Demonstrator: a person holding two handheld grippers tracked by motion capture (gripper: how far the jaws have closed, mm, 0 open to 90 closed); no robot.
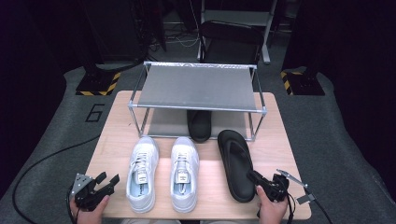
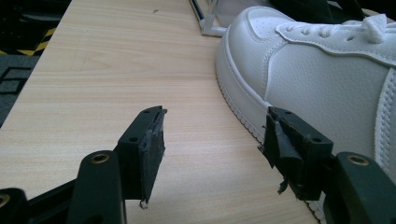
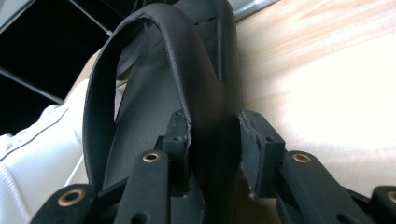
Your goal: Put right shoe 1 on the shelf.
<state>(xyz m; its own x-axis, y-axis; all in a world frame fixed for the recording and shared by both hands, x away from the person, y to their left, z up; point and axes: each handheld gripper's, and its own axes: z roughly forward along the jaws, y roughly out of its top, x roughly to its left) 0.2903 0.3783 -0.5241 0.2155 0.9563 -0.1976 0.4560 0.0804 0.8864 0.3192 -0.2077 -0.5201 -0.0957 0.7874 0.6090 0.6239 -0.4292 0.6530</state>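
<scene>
Right gripper view: right gripper (image 3: 212, 154) fingers clamp black sandal (image 3: 187, 84) edge.

The high view looks forward and down from above the person's side, taking in the whole wooden table (image 1: 116, 140) and the metal shoe rack (image 1: 198, 88) at 12 o'clock. The left gripper view sits low, close above the tabletop (image 2: 116, 70), looking along the left gripper (image 2: 212, 144), its jaws spread, toward the left white sneaker (image 2: 327, 84) at 2 o'clock. The right gripper view is nearer still, pressed up to the black flip-flop (image 3: 205, 93) between its jaws. Both gripper views share the white sneaker (image 3: 42, 144) with the high view (image 1: 141, 172).
</scene>
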